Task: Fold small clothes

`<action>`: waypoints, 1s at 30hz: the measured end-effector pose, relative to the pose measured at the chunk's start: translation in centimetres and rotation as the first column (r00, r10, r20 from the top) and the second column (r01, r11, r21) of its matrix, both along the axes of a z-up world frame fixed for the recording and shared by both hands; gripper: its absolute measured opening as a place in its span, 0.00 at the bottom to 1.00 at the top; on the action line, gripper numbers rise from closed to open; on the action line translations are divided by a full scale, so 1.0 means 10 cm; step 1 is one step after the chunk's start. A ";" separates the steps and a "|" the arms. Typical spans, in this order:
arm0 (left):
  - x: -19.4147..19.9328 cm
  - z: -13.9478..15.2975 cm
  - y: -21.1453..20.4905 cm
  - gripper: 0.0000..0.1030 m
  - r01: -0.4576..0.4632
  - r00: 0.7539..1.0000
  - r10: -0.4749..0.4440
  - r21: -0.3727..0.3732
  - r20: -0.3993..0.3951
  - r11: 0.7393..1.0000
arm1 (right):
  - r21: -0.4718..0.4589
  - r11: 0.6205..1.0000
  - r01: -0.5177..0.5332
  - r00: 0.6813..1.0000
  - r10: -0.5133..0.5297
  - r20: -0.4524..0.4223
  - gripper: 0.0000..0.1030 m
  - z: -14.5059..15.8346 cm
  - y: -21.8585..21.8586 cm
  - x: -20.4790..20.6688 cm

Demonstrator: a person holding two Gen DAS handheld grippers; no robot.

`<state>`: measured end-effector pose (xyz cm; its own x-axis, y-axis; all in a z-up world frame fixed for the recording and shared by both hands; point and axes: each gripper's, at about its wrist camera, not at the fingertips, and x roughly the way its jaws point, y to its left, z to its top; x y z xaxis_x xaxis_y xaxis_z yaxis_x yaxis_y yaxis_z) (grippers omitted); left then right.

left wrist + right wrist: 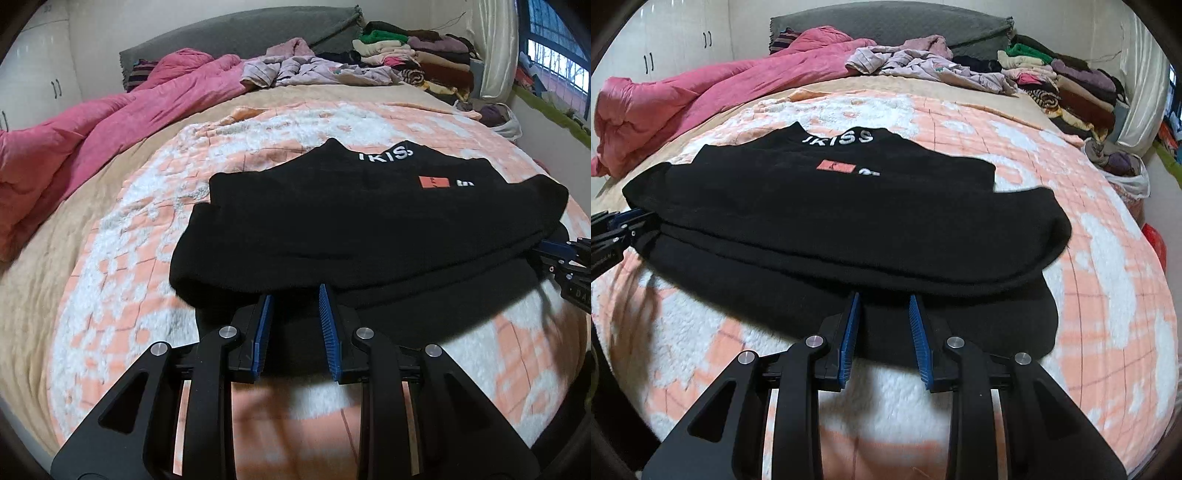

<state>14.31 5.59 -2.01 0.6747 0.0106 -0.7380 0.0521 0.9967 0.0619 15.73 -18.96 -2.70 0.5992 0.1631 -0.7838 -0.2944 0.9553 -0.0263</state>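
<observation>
A black sweater (369,221) with white lettering at the collar and an orange patch lies on the orange-and-white fleece blanket (129,240), its lower part folded up over the body. It also shows in the right wrist view (831,214). My left gripper (295,291) is open, its blue-padded jaws at the near folded edge on the sweater's left side, with nothing between them. My right gripper (884,299) is open at the same near edge on the right side, also empty. Each gripper shows at the edge of the other's view.
A pink quilt (74,140) lies bunched at the left of the bed. A heap of loose pale clothes (314,70) and a stack of folded clothes (417,55) sit near the grey headboard (240,33). A white wardrobe (33,74) stands at left.
</observation>
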 end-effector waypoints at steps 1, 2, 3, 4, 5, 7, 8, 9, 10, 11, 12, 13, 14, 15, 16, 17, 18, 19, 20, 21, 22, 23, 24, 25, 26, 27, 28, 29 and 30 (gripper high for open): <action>0.04 0.00 0.01 0.17 -0.004 1.000 0.004 -0.009 -0.002 1.000 | 0.000 1.000 0.002 1.000 -0.002 0.001 0.26 0.00 0.00 0.02; 0.07 0.01 0.02 0.17 -0.006 1.000 0.006 -0.015 -0.001 1.000 | 0.002 1.000 0.004 1.000 -0.004 0.004 0.26 -0.01 0.00 0.06; 0.10 0.02 0.03 0.17 -0.006 1.000 0.006 -0.019 0.000 1.000 | 0.008 1.000 0.004 1.000 -0.004 0.010 0.26 -0.01 -0.01 0.10; 0.14 0.03 0.05 0.18 -0.011 1.000 0.011 -0.027 0.002 1.000 | 0.012 1.000 0.006 1.000 -0.006 0.013 0.26 -0.01 -0.01 0.13; 0.17 0.04 0.06 0.18 -0.013 1.000 0.013 -0.035 0.001 0.999 | 0.016 1.000 0.008 1.000 -0.008 0.011 0.26 -0.01 -0.02 0.16; 0.25 0.06 0.09 0.18 -0.019 1.000 0.019 -0.060 -0.002 0.998 | 0.030 1.000 0.007 1.000 -0.007 0.014 0.26 0.01 -0.01 0.24; 0.30 0.07 0.11 0.18 -0.022 1.000 0.022 -0.067 -0.004 0.998 | 0.033 0.999 0.007 1.000 -0.008 0.018 0.26 0.03 -0.01 0.28; 0.33 0.08 0.11 0.18 -0.023 1.000 0.023 -0.073 -0.004 0.997 | 0.037 0.999 0.005 1.000 -0.006 0.021 0.26 0.05 0.00 0.33; 0.38 0.11 0.14 0.18 -0.029 1.000 0.029 -0.089 -0.003 0.996 | 0.037 0.999 0.005 1.000 -0.006 0.024 0.26 0.07 0.01 0.36; 0.43 0.13 0.17 0.18 -0.033 0.999 0.033 -0.103 -0.002 0.994 | 0.035 0.999 0.008 1.000 -0.009 0.028 0.26 0.09 0.01 0.42; 0.49 0.17 0.21 0.20 -0.039 0.999 0.039 -0.121 -0.002 0.992 | 0.036 0.999 0.007 0.999 -0.008 0.031 0.26 0.12 0.02 0.47; 0.54 0.21 0.24 0.21 -0.042 0.999 0.043 -0.130 0.000 0.991 | 0.042 0.999 0.009 0.999 -0.010 0.034 0.26 0.15 0.02 0.55; 0.59 0.25 0.26 0.26 -0.046 0.999 0.047 -0.139 0.005 0.989 | 0.049 0.999 0.011 0.999 -0.013 0.035 0.26 0.17 0.02 0.60; 0.65 0.30 0.31 0.28 -0.054 0.998 0.056 -0.143 0.014 0.988 | 0.058 0.998 0.014 0.999 -0.016 0.034 0.26 0.18 0.01 0.66; 0.70 0.34 0.34 0.28 -0.058 0.998 0.061 -0.144 0.019 0.988 | 0.066 0.998 0.019 0.999 -0.022 0.032 0.26 0.20 0.01 0.72; 0.76 0.37 0.38 0.28 -0.062 0.998 0.066 -0.153 0.021 0.986 | 0.075 0.997 0.028 0.999 -0.030 0.030 0.26 0.21 0.00 0.81; 0.83 0.40 0.42 0.28 -0.066 0.997 0.070 -0.166 0.018 0.984 | 0.086 0.996 0.033 0.999 -0.036 0.027 0.26 0.23 -0.01 0.89; 0.91 0.42 0.47 0.28 -0.073 0.997 0.077 -0.181 0.011 0.981 | 0.097 0.994 0.044 0.999 -0.046 0.021 0.26 0.23 -0.01 0.97; 0.98 0.43 0.52 0.28 -0.078 0.997 0.080 -0.200 0.002 0.977 | 0.106 0.993 0.054 0.998 -0.056 0.015 0.26 0.23 -0.02 1.03; 1.03 0.44 0.55 0.28 -0.081 0.997 0.082 -0.212 -0.003 0.974 | 0.119 0.991 0.064 0.998 -0.065 0.005 0.26 0.23 -0.03 1.11; 1.07 0.46 0.59 0.28 -0.085 0.996 0.086 -0.238 -0.007 0.968 | 0.128 0.989 0.078 0.997 -0.078 -0.001 0.26 0.23 -0.04 1.19; 1.10 0.48 0.63 0.28 -0.086 0.996 0.086 -0.264 -0.009 0.961 | 0.128 0.988 0.086 0.996 -0.087 -0.001 0.26 0.23 -0.04 1.24; 1.11 0.50 0.65 0.28 -0.085 0.996 0.087 -0.283 -0.006 0.955 | 0.126 0.988 0.093 0.996 -0.093 -0.004 0.26 0.23 -0.03 1.31; 1.11 0.53 0.68 0.28 -0.079 0.996 0.084 -0.314 0.002 0.946 | 0.122 0.987 0.105 0.994 -0.105 -0.006 0.26 0.23 -0.03 1.39; 1.11 0.54 0.70 0.29 -0.071 0.997 0.076 -0.339 0.003 0.938 | 0.119 0.987 0.111 0.994 -0.111 -0.010 0.26 0.23 -0.02 1.43; 1.12 0.54 0.71 0.29 -0.067 0.997 0.072 -0.355 0.002 0.932 | 0.119 0.986 0.117 0.993 -0.116 -0.014 0.26 0.22 -0.02 1.47; 1.14 0.53 0.73 0.29 -0.069 0.997 0.073 -0.368 -0.001 0.927 | 0.119 0.985 0.126 0.992 -0.125 -0.013 0.26 0.23 -0.02 1.52; 1.14 0.52 0.75 0.29 -0.068 0.997 0.073 -0.385 -0.002 0.920 | 0.120 0.985 0.127 0.992 -0.126 -0.010 0.26 0.24 -0.01 1.54; 1.16 0.50 0.78 0.33 -0.063 0.998 0.067 -0.414 -0.005 0.908 | 0.122 0.985 0.125 0.992 -0.125 -0.006 0.26 0.25 -0.01 1.55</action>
<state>25.94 13.35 3.04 0.6893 -0.2508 -0.6796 -0.0120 0.9341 -0.3569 31.24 -19.07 -0.16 0.6225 0.1811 -0.7614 -0.1726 0.9807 0.0922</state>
